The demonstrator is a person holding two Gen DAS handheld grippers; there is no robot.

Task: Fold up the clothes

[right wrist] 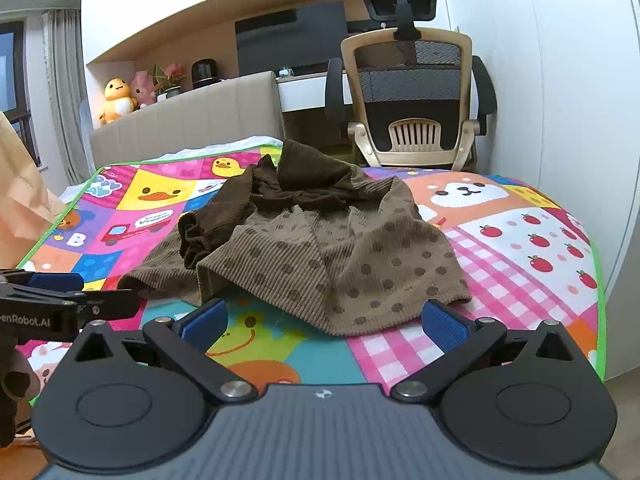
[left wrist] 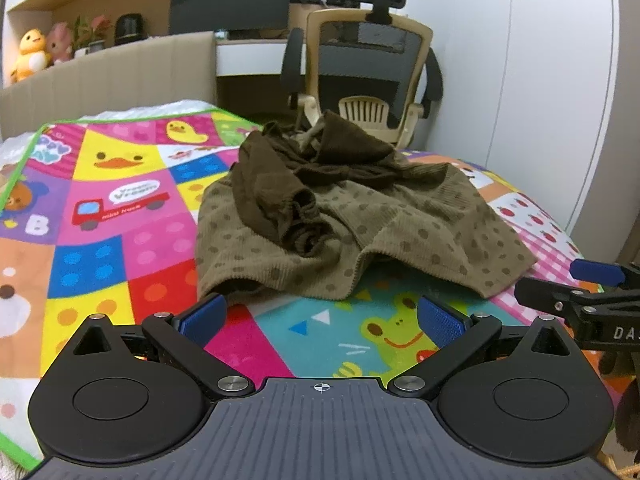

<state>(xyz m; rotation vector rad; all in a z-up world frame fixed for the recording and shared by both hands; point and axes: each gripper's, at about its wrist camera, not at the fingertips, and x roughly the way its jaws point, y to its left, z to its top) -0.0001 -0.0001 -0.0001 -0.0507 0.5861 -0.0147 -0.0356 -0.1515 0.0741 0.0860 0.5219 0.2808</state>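
- Left gripper [left wrist: 320, 320] hovers just short of the brown garment [left wrist: 352, 216], jaws spread, holding nothing.
- The garment lies crumpled mid-mat [left wrist: 120, 208]; folding looks unstarted.
- Right gripper [right wrist: 324, 324] waits beside its hem, equally wide and empty.

Olive polka-dotted garment [left wrist: 360, 220] with dark-brown sleeves on multicoloured mat [left wrist: 120, 220].

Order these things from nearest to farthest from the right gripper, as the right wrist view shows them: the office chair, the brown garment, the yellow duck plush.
1. The brown garment, crumpled on the mat just ahead of the open right gripper.
2. The office chair, behind the bed, ahead and slightly right.
3. The yellow duck plush, on the ledge behind the headboard, far left.
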